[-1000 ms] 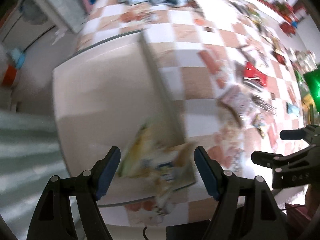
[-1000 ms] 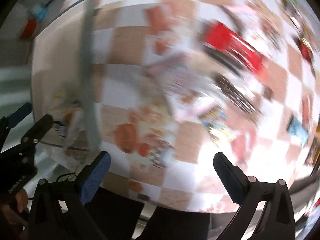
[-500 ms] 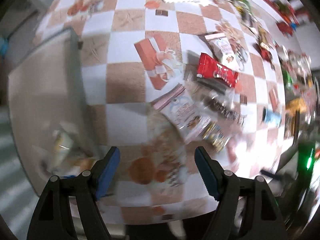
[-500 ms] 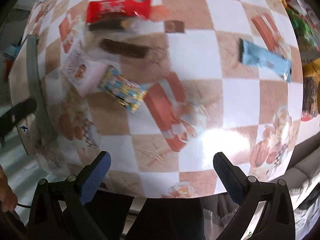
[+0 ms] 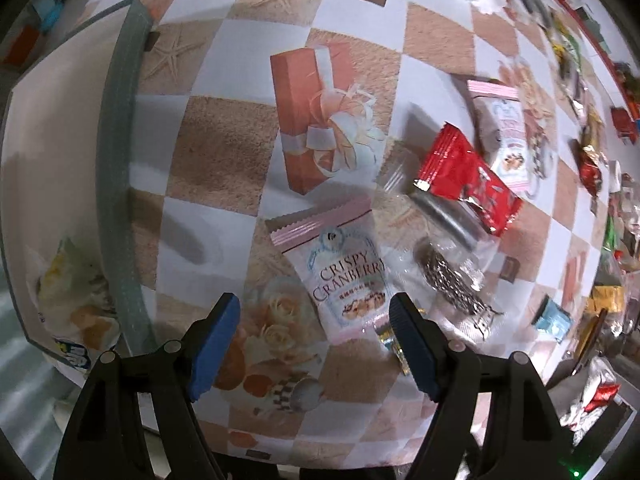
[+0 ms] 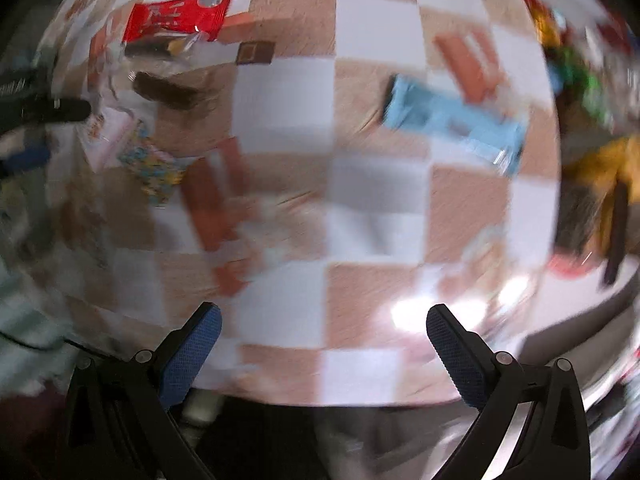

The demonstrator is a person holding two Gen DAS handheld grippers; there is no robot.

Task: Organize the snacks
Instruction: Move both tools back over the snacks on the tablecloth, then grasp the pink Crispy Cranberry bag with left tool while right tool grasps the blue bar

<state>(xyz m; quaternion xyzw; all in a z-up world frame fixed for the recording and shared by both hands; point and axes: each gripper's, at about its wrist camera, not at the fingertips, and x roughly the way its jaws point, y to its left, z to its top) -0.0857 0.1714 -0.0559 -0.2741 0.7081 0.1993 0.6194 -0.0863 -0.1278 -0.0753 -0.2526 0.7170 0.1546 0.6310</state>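
The job looks barely begun. One snack packet [image 5: 76, 300] lies in the box [image 5: 52, 152] at the left edge of the bench [image 5: 224, 152]; the rest are still loose on the checkered cloth: a pink cranberry packet [image 5: 340, 272] near the front edge, a red packet [image 5: 468, 180], a second pink packet [image 5: 506, 132] and a blue bar [image 6: 452, 120] farther along. The left gripper [image 5: 314, 332] hangs over the cranberry packet, fingers apart and empty. The right gripper [image 6: 324, 344] is also spread wide, holding nothing.

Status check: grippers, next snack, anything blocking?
Left gripper open, empty, above pink Crispy Cranberry packet. Right gripper open, empty. Clear-wrapped dark bar crowds the packet's edge.
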